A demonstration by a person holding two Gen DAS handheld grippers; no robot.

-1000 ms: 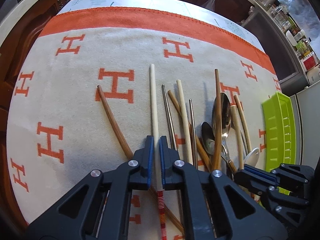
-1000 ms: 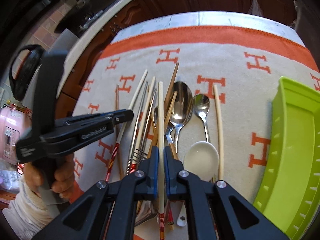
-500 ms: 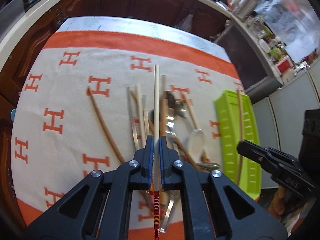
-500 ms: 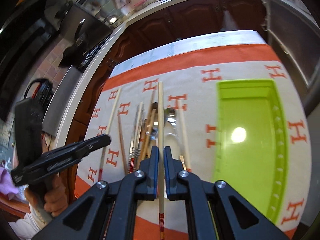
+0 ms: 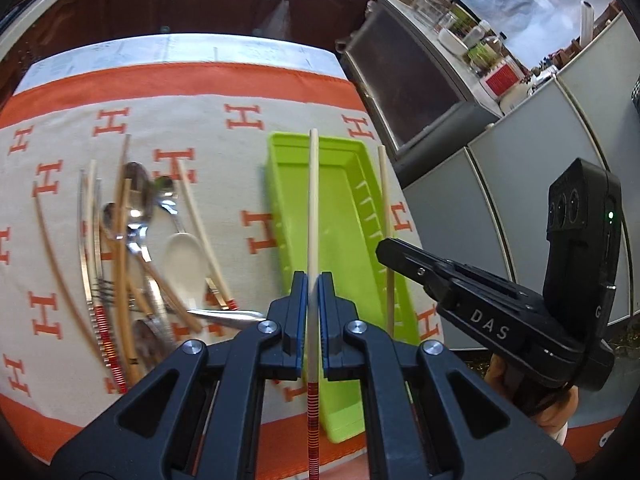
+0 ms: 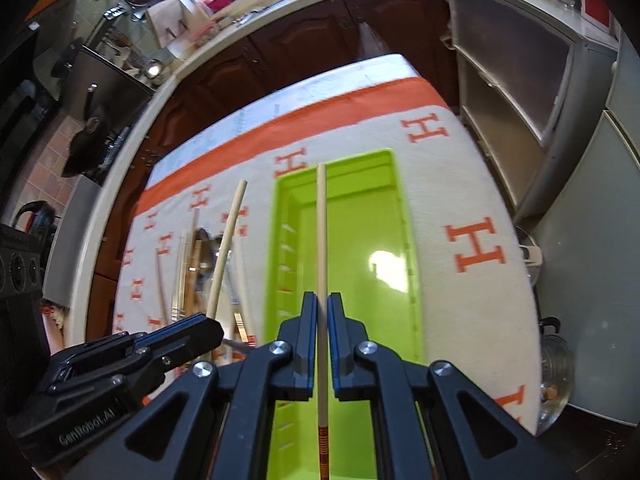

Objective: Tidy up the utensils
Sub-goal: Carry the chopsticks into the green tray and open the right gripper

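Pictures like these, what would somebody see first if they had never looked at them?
Probably the bright green tray on the cloth with orange H letters. Next, a pale chopstick pinched in each gripper and hanging over that tray: one in the left gripper, one in the right gripper. Then the jumbled pile of spoons and chopsticks lying left of the tray.

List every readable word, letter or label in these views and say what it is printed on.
"DAS": side of the right gripper.
"GenRobot.AI": side of the left gripper.
"H": repeated orange letter on the tablecloth.
Red label on the counter container: too small to read.
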